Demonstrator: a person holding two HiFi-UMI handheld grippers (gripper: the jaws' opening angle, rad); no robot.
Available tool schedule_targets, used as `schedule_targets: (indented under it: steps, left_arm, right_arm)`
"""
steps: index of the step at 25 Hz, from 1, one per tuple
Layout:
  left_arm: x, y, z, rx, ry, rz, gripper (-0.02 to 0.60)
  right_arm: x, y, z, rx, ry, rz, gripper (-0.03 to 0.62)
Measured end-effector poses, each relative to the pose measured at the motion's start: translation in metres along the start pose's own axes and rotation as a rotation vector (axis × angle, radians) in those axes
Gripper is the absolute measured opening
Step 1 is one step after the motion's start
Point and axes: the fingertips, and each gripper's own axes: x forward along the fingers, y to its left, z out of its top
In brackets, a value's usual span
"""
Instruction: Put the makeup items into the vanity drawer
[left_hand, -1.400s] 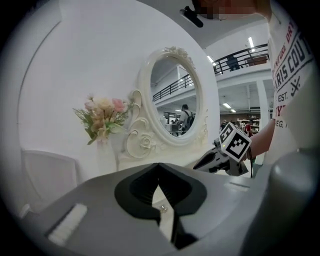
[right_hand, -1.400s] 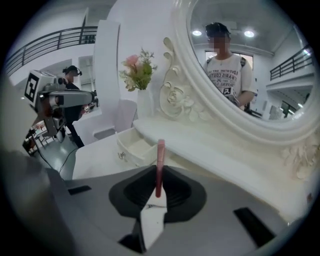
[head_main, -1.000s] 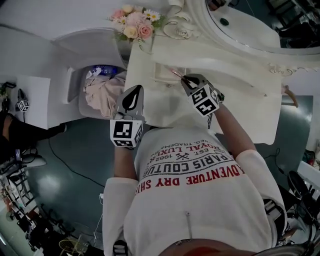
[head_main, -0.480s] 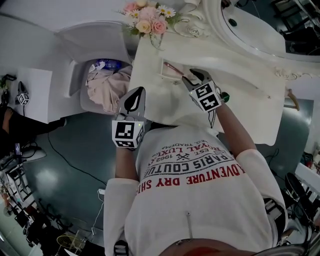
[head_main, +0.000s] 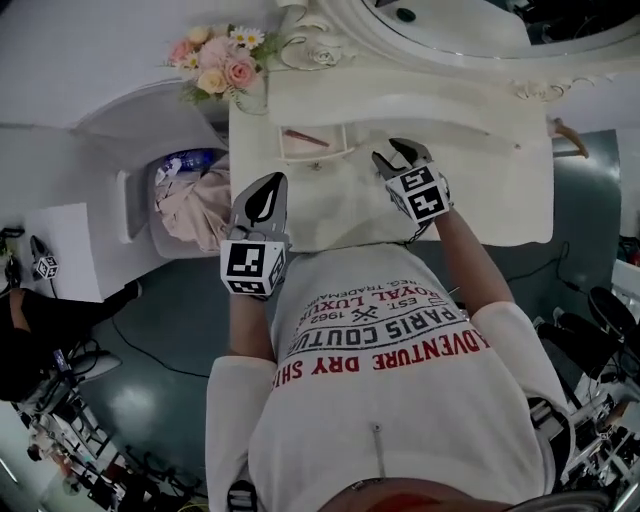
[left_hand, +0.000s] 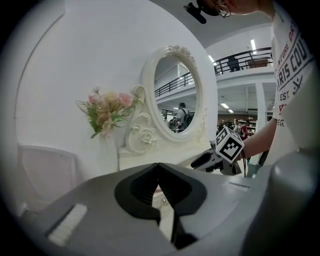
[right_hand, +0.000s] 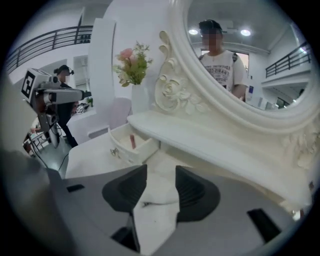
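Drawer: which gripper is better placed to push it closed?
Probably left: the left gripper, jaws shut, points straight at the open drawer; the right gripper, jaws opening and empty, stands beside it.

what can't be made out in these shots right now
- Pink makeup item: too small in every view to name its type.
- Drawer floor: right gripper view, its front wall hides most of it.
- Near edge of the vanity top: head view, the person's torso covers part.

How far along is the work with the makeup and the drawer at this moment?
Done: one slim pink item lies in the open drawer. In hand: nothing. The right gripper is opening its jaws, empty, and the left gripper is shut, empty. Left: no other makeup shows; the drawer is not closed.
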Motion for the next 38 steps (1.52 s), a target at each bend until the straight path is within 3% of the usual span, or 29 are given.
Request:
schedule_targets:
  steps: [10, 16, 23, 31, 38]
  left_arm:
    - [0.059, -0.069, 0.006, 0.062, 0.041, -0.206, 0.011]
    - [0.077, -0.095, 0.001, 0.062, 0.074, -0.247, 0.011]
    - [0.086, -0.109, -0.009, 0.045, 0.104, -0.225, 0.011]
    - [0.084, -0.106, -0.015, 0.037, 0.104, -0.192, 0.011]
    - [0.072, -0.092, -0.003, 0.04, 0.059, -0.159, 0.011]
  right_arm:
    - [-0.045, -0.065, -0.099, 0.241, 0.092, -0.156, 0.163]
    - [-0.043, -0.091, -0.13, 0.362, 0.107, -0.172, 0.162]
    - [-0.028, -0.091, -0.134, 0.343, 0.127, -0.122, 0.159]
    - [-0.027, -0.087, -0.128, 0.29, 0.148, -0.069, 0.037]
    - [-0.038, -0.088, -0.074, 0.242, 0.041, -0.062, 0.032]
